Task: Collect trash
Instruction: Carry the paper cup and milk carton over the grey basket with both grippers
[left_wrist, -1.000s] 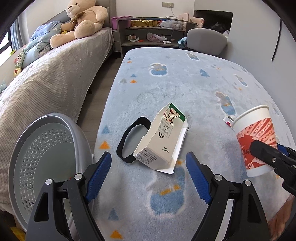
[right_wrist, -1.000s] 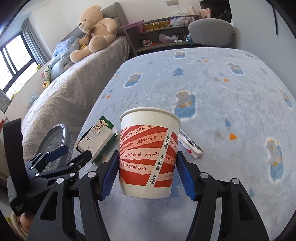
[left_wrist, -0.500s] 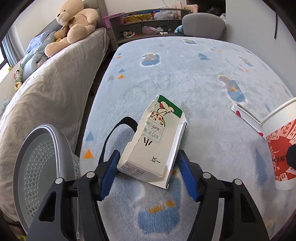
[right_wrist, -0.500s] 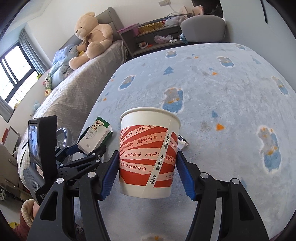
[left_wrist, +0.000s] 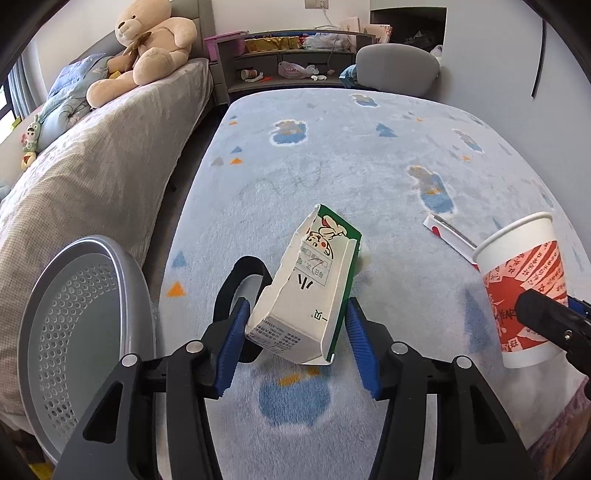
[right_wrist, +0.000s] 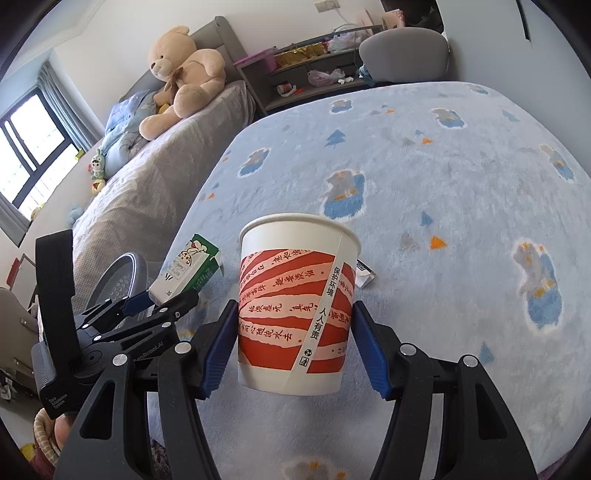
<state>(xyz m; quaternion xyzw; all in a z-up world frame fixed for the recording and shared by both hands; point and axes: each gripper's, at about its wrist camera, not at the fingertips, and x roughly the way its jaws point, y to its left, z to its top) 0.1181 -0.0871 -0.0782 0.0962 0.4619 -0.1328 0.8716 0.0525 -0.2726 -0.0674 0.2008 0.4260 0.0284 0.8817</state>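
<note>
**Carton pinched, bin to your left**

Closing in over the last second, your left gripper has drawn its jaws in from wide apart until both blue pads touch the near end of the milk carton, one on each side. You have it gripped at its base; its long axis runs straight away from you, green top farthest. Its far end looks to rest on the blue rug. Your right gripper is clamped on the paper cup, held upright. The grey perforated bin sits just left of the carton, nearer your left hand, so that load probably goes first.
</note>
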